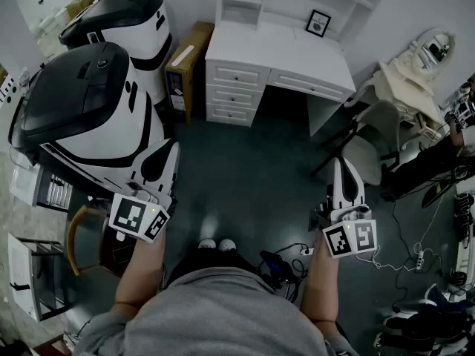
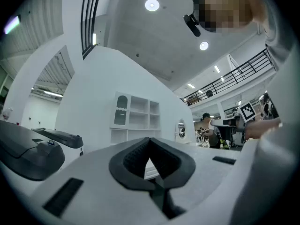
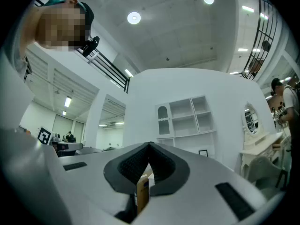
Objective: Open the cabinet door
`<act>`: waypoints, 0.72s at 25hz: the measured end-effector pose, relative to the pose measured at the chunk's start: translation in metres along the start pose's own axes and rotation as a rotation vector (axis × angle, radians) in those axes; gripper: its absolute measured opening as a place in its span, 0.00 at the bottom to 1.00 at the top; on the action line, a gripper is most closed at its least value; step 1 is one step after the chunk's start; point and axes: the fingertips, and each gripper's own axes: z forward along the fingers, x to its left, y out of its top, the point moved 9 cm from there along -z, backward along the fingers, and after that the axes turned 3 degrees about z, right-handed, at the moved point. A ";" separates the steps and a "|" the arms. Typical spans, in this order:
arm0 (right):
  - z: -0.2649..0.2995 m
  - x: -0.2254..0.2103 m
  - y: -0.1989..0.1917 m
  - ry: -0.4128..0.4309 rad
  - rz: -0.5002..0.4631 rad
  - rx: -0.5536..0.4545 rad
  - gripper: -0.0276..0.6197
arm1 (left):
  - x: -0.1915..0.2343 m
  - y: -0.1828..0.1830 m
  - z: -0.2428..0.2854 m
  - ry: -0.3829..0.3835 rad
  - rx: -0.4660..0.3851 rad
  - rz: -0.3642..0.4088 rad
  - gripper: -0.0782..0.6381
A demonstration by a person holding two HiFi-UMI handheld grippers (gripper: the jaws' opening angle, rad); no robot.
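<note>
Nothing is yet done: the white arched cabinet door (image 3: 162, 120), at mid-frame in both gripper views, appears unopened and well apart from the left gripper (image 2: 150, 141) and right gripper (image 3: 150, 146), whose jaws are closed on nothing.
</note>
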 end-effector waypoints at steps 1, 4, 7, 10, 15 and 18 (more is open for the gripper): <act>0.000 0.000 0.000 0.001 0.000 0.002 0.08 | 0.000 0.000 0.000 -0.001 -0.005 -0.008 0.12; 0.000 0.001 -0.001 0.005 0.000 0.006 0.08 | 0.000 -0.001 0.001 -0.001 -0.016 -0.022 0.12; 0.002 0.001 -0.002 0.010 -0.004 0.006 0.08 | 0.001 -0.002 0.003 0.002 -0.014 -0.023 0.12; 0.002 -0.001 -0.003 0.008 -0.006 0.011 0.08 | 0.001 -0.004 0.006 0.001 -0.009 -0.025 0.12; -0.002 -0.011 -0.003 -0.009 0.020 -0.016 0.08 | -0.002 -0.005 0.014 -0.001 -0.002 -0.019 0.12; -0.004 -0.022 -0.005 -0.020 0.042 -0.022 0.08 | -0.007 -0.006 0.022 -0.009 -0.005 -0.018 0.12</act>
